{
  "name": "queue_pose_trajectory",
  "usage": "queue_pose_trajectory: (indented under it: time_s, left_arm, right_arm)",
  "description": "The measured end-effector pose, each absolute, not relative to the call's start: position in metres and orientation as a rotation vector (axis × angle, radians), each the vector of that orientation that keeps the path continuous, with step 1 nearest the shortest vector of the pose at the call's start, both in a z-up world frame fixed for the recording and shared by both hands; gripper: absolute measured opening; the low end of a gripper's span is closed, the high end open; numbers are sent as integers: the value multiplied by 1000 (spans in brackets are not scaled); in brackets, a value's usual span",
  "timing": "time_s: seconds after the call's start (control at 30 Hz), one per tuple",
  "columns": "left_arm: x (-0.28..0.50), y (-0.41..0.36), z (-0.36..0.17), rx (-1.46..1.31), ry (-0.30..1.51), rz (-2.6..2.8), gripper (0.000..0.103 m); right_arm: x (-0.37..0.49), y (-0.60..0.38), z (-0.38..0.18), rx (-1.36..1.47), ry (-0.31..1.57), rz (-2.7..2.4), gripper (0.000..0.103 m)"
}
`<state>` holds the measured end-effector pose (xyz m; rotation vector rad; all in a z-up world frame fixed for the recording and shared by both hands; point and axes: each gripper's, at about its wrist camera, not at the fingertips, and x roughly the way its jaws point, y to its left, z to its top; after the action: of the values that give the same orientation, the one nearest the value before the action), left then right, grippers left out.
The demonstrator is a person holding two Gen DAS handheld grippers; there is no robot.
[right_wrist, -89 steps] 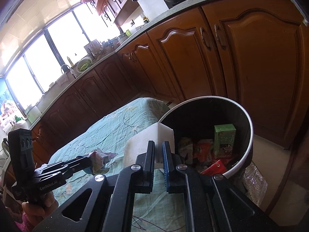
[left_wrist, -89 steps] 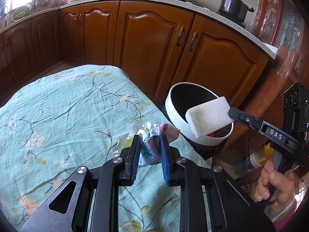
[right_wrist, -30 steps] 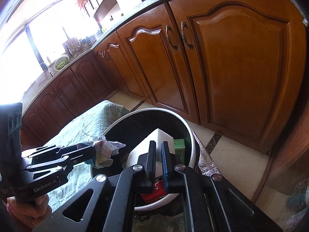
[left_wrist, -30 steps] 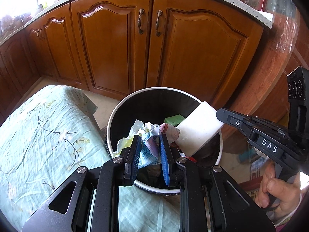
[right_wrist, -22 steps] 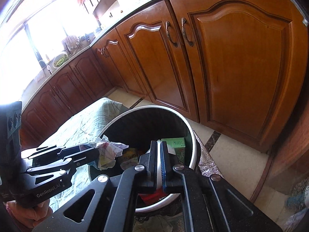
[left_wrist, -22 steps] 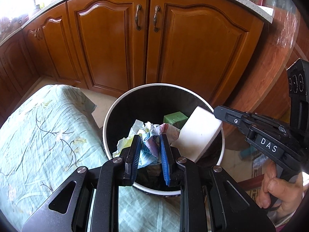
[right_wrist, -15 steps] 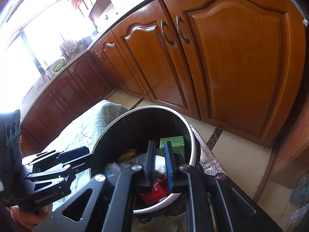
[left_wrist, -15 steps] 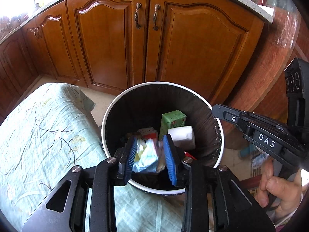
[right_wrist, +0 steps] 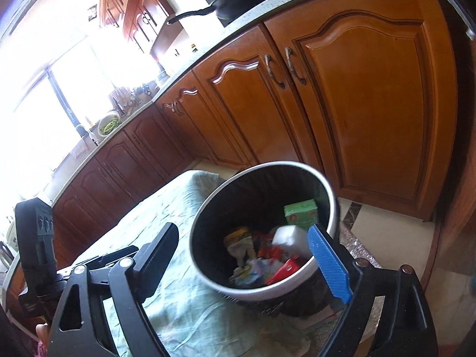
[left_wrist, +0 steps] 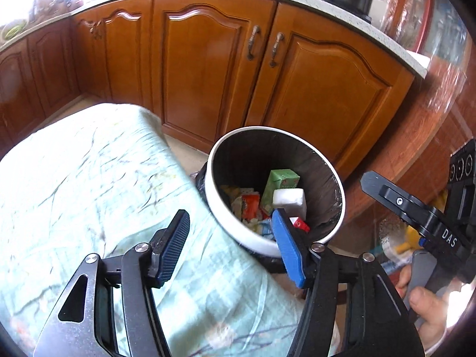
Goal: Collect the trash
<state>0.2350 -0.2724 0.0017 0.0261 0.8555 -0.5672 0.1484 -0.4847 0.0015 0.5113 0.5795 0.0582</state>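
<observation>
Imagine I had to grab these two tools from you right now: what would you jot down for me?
Left hand-held gripper: open, nothing between its pads; jaws have just been opening.
Right hand-held gripper: open wide and empty too; also just opened.
Trash bin: on the floor beside the cloth-covered table, in front of the wooden cabinets.
Done: the white foam block and the crumpled wrapper now lie inside the bin with a green carton and other scraps.
Left: no trash shows on the visible part of the cloth; check the rest of the table before stopping.
</observation>
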Motion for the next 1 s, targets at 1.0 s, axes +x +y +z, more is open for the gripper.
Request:
queue_pose_trajectory:
  time_s: [1.0]
  left_arm:
    - [112, -88, 45, -87, 424, -308, 103]
  right_arm:
    - [57, -329, 64, 202, 284, 16, 103]
